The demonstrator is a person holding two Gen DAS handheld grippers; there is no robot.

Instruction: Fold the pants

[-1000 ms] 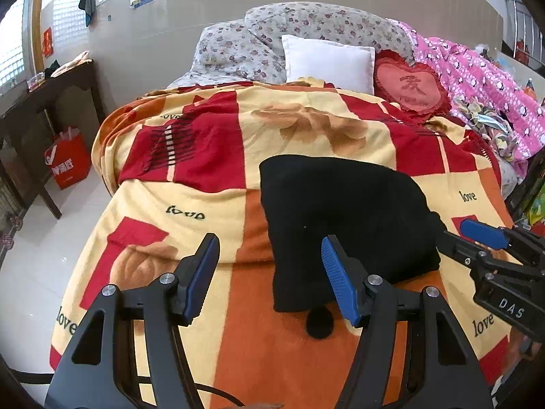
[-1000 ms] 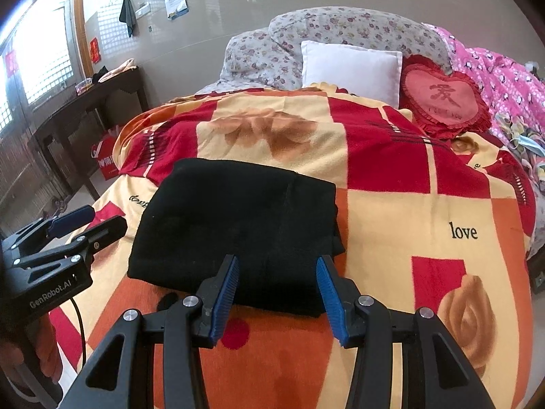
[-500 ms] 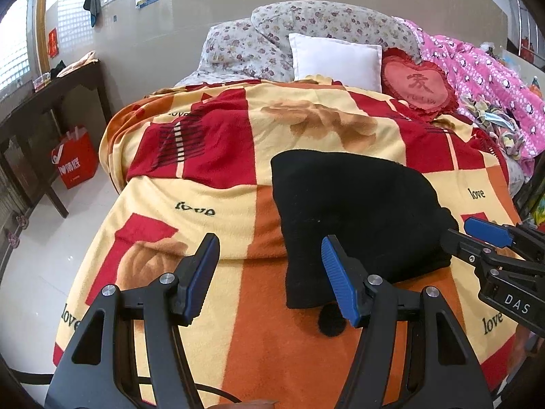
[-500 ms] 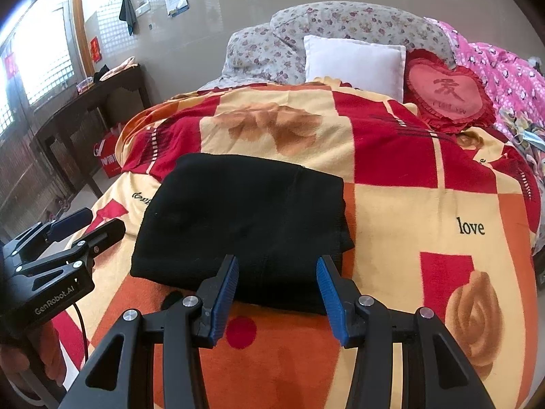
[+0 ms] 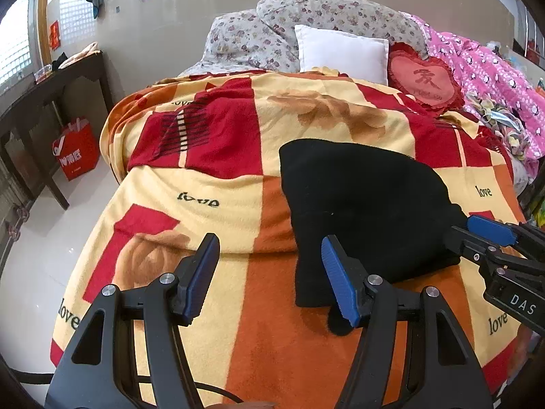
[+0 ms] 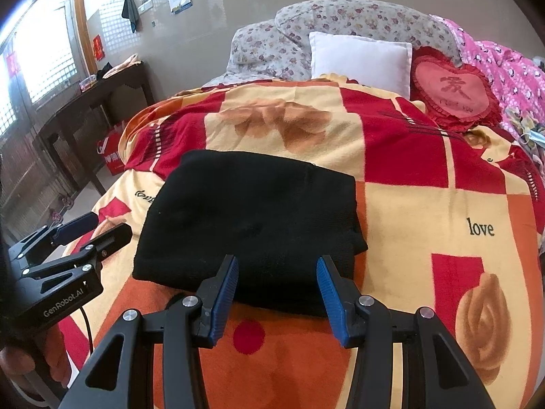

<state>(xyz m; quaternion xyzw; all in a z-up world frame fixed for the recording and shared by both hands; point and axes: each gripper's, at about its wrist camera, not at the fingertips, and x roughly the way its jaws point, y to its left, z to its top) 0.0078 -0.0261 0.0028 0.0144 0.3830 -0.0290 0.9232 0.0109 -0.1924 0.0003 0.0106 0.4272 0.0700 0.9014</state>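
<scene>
1. Left wrist view: your left gripper hangs over the near part of the bed, its blue fingers spread wide with nothing between them.
2. The pants lie folded into a compact black bundle on the patterned blanket, to the right of and just beyond your left gripper. Its right finger overlaps the bundle's near left corner in the picture; you cannot tell whether it touches the cloth.
3. At the right edge of that view your right gripper reaches in beside the bundle's right side, close to the cloth.
4. Right wrist view: your right gripper sits at the near edge of the pants, fingers wide apart and gripping nothing. The near edge of the bundle shows in the gap between them.
5. In the same view your left gripper hangs at the left, near the bundle's left side and apart from it.
6. At the far end of the bed you have a white pillow against floral pillows, with a red heart cushion to its right.
7. A pink quilt lies along the far right side.
8. On the left, a dark worktop stands by the wall with a red bag on the floor beneath it.
</scene>
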